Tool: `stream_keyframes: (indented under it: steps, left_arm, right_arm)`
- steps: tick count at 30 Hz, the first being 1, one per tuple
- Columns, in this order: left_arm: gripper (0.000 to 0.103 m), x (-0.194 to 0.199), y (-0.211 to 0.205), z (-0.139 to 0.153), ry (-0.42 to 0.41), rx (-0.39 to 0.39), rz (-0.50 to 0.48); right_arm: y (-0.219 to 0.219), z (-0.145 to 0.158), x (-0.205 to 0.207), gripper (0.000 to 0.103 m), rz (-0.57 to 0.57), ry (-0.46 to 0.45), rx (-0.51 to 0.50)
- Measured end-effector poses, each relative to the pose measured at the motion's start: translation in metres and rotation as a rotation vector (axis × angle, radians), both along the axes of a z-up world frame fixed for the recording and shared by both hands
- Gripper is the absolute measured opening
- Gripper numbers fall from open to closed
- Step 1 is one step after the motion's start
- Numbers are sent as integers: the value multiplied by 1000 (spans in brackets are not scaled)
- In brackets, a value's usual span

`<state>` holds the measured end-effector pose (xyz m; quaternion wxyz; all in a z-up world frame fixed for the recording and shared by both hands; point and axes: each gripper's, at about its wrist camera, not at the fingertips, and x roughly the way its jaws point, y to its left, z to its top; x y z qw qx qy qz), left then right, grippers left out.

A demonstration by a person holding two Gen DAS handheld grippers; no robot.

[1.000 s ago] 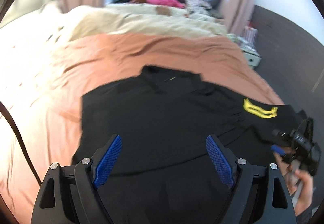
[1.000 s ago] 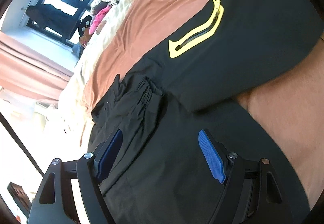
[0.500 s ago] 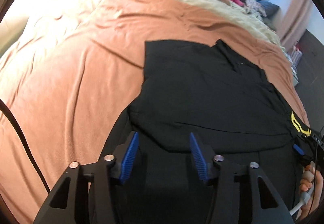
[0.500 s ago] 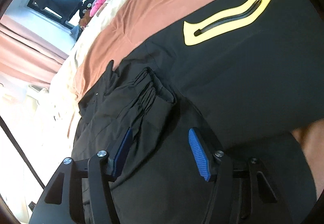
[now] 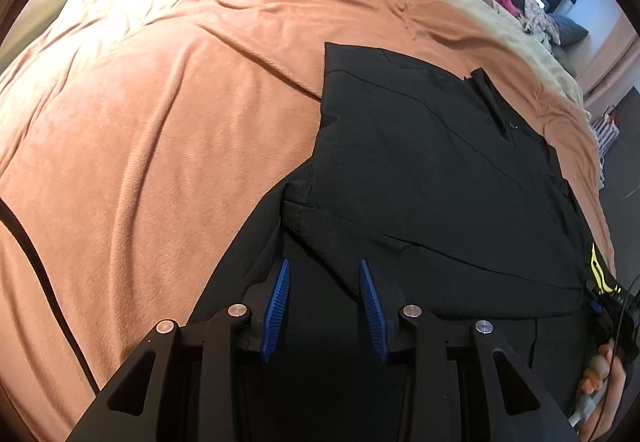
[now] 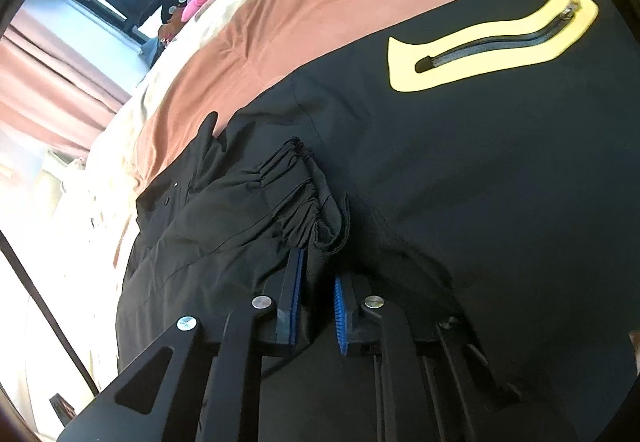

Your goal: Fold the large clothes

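While black jacket (image 6: 460,182) lies part-folded, right claw (image 6: 318,278) pinches cuff; left claw (image 5: 324,284) half-spread.

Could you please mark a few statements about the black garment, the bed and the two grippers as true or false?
1. The black garment lies on a salmon-pink blanket. True.
2. The garment's zip pocket has red trim. False: the trim is yellow.
3. The right gripper has closed onto black fabric by the gathered cuff. True.
4. The left gripper is far above the garment. False: it is down at the fabric, its jaws partly closed.
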<state>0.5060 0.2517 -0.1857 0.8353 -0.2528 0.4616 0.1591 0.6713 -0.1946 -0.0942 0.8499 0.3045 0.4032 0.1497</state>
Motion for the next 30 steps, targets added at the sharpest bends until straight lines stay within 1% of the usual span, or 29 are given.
stream_keyframes:
  steps: [4, 8, 11, 13, 14, 15, 16, 17, 18, 20, 23, 26, 30]
  left_arm:
    - [39, -8, -2, 9, -18, -29, 12]
    - [39, -14, -5, 21, -30, -31, 10]
    - [41, -20, -6, 28, -35, -43, 6]
    - [47, -22, -8, 33, -35, -38, 0]
    - [55, -22, -9, 35, -38, -36, -1]
    - [63, -23, -10, 38, -46, -31, -4]
    - [66, -24, -10, 43, -58, -22, -6]
    - [72, -25, -11, 47, -68, -12, -4]
    - [77, -26, -13, 51, -76, -7, -2]
    - [78, -28, -16, 58, -97, -4, -5]
    - [78, -23, -28, 64, -111, 0, -34]
    - [78, -17, -45, 69, -125, 6, -74]
    - [78, -6, -72, 72, -138, 8, -138]
  right_arm:
    - [-6, 4, -17, 10, -7, 3, -2]
    - [-14, 7, -33, 10, -19, 19, 5]
    - [-12, 10, -36, 11, -26, 28, -9]
    - [-11, 9, -36, 16, -26, 45, -9]
    - [-13, 8, -36, 18, -27, 57, -2]
    - [-17, 8, -38, 28, -32, 62, 16]
    - [-20, 10, -40, 50, -39, 63, 24]
    - [-24, 12, -43, 62, -52, 59, 33]
    - [-31, 17, -50, 73, -67, 35, 57]
    - [-36, 24, -60, 73, -74, 15, 67]
    - [-48, 32, -82, 73, -29, -16, 83]
    - [-75, 44, -114, 73, -18, -69, 31]
    - [-115, 63, -146, 73, -52, -134, -43]
